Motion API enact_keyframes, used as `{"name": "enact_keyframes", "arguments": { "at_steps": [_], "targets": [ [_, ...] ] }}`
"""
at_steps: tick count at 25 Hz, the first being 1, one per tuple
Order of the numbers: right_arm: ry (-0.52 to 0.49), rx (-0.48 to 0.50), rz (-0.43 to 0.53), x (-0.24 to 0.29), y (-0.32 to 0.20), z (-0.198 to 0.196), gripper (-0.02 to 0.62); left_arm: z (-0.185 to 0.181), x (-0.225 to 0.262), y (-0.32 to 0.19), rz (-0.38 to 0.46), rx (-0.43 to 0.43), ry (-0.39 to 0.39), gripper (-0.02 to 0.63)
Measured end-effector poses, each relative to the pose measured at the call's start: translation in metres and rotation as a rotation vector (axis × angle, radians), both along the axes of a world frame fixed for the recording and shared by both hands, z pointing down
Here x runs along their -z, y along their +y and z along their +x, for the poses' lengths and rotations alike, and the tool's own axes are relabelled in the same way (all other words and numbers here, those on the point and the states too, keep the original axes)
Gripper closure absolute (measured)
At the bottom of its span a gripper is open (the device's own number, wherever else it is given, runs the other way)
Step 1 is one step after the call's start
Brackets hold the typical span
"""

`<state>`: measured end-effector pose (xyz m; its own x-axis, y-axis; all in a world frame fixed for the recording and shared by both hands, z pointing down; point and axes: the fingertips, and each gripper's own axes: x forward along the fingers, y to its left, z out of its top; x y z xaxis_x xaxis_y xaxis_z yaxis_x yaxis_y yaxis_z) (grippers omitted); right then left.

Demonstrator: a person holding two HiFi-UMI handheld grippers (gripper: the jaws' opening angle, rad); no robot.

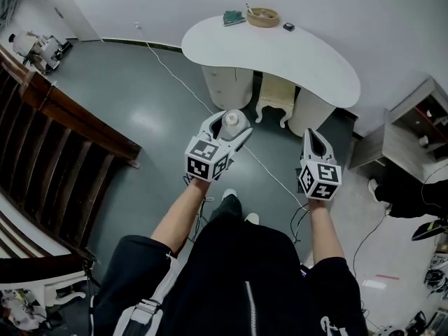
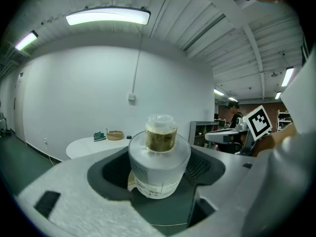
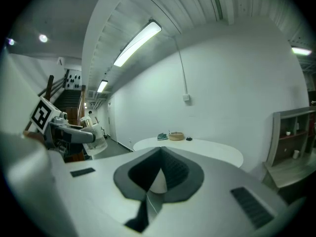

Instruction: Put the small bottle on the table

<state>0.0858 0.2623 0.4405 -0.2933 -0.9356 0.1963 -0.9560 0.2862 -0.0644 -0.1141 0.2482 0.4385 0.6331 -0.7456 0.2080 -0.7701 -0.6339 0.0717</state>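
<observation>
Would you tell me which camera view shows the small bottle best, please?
The left gripper view: the small bottle fills the centre close up, with its clear top, brownish contents and label all visible. The head view shows only its top from above; the right gripper view shows it tiny, far left.

Small white plastic bottle (image 2: 159, 172), clear cap, olive-brown contents. White kidney-shaped table (image 1: 294, 54), 12 o'clock. Tan round bowl (image 1: 262, 17). Grey-green floor (image 1: 140, 110).
</observation>
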Motion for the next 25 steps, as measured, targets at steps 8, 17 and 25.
{"name": "enact_keyframes", "arguments": {
  "at_steps": [8,17,25],
  "targets": [
    [0.008,-0.018,-0.031,-0.015,-0.064,-0.018,0.592,-0.01,-0.011,-0.073,-0.013,-0.038,-0.003,0.27],
    [0.002,-0.064,-0.045,-0.015,-0.163,-0.055,0.592,-0.031,-0.006,-0.18,0.002,-0.129,-0.006,0.27],
    [-0.001,-0.099,-0.068,-0.023,-0.207,-0.079,0.592,-0.048,-0.011,-0.236,-0.012,-0.183,0.013,0.27]
  ]
}}
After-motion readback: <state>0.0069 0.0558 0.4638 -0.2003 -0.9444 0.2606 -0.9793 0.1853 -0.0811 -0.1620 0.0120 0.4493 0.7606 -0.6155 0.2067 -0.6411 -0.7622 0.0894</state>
